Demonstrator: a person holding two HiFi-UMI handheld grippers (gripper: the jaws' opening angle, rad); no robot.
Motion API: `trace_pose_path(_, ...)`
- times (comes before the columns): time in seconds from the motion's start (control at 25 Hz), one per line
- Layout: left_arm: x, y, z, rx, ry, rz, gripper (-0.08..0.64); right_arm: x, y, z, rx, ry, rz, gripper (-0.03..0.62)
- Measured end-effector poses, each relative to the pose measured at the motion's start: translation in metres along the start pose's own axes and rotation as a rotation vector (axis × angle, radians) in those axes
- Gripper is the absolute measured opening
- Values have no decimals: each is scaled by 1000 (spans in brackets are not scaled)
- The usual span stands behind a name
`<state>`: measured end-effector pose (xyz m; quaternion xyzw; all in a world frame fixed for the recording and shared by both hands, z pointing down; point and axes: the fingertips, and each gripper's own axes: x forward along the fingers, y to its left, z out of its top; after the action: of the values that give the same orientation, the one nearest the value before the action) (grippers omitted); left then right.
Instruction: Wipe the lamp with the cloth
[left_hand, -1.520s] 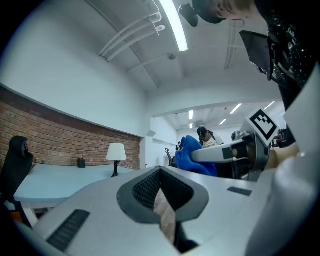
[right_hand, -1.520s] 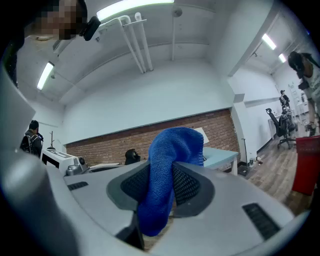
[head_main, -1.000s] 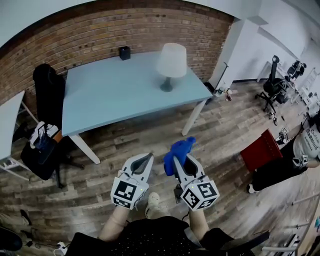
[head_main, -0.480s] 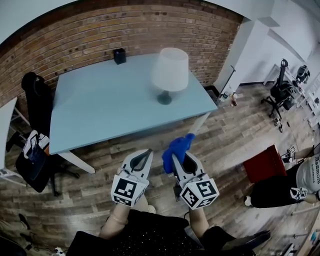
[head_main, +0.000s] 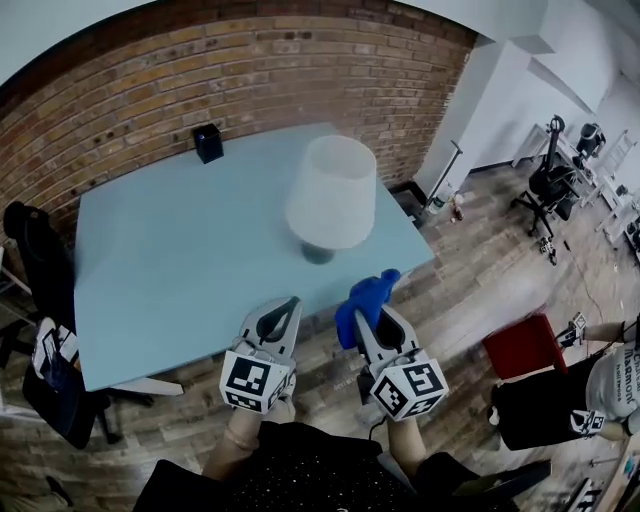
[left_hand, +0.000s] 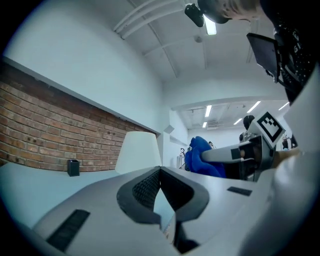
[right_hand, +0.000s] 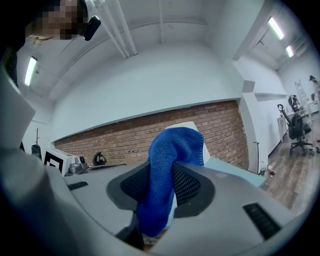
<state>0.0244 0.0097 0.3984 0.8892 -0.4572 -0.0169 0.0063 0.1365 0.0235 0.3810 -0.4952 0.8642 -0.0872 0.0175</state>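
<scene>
The lamp has a white shade and a grey base and stands on the light blue table, towards its right front. My right gripper is shut on the blue cloth, just at the table's front edge and short of the lamp. In the right gripper view the cloth hangs between the jaws and hides most of the shade. My left gripper is shut and holds nothing, beside the right one. The left gripper view shows the shade ahead and the cloth to its right.
A small black box sits at the table's far edge by the brick wall. A black chair with a bag stands at the left. A red box and a seated person are on the wooden floor at the right.
The view has closed in on the table: the lamp looks larger and nearer. Both grippers have gone from over the floor to the table's front edge, the cloth still held.
</scene>
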Motion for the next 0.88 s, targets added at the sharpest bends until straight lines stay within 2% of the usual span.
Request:
trace_pose_path(0.24,91,82,49,73,-67,-91,9,104,-32,101,-88,-138,-26,123)
trace_pose_path(0.4,122,106,52,74,-69,-125,9,134,-52,141,-102,-194,-57,123)
trace_pose_path(0.48,130,115,48,72,-60,-127,9,145,-62,132,-113,-164,-100,123)
trace_pose_path(0.6,140,127,42,66,-47,-124,9,155,-78,99,-114,-84,-156,123)
trace_pose_path(0.88,150,144,24,26,-15,-89,9,151,-105,45,35,14,-136,123)
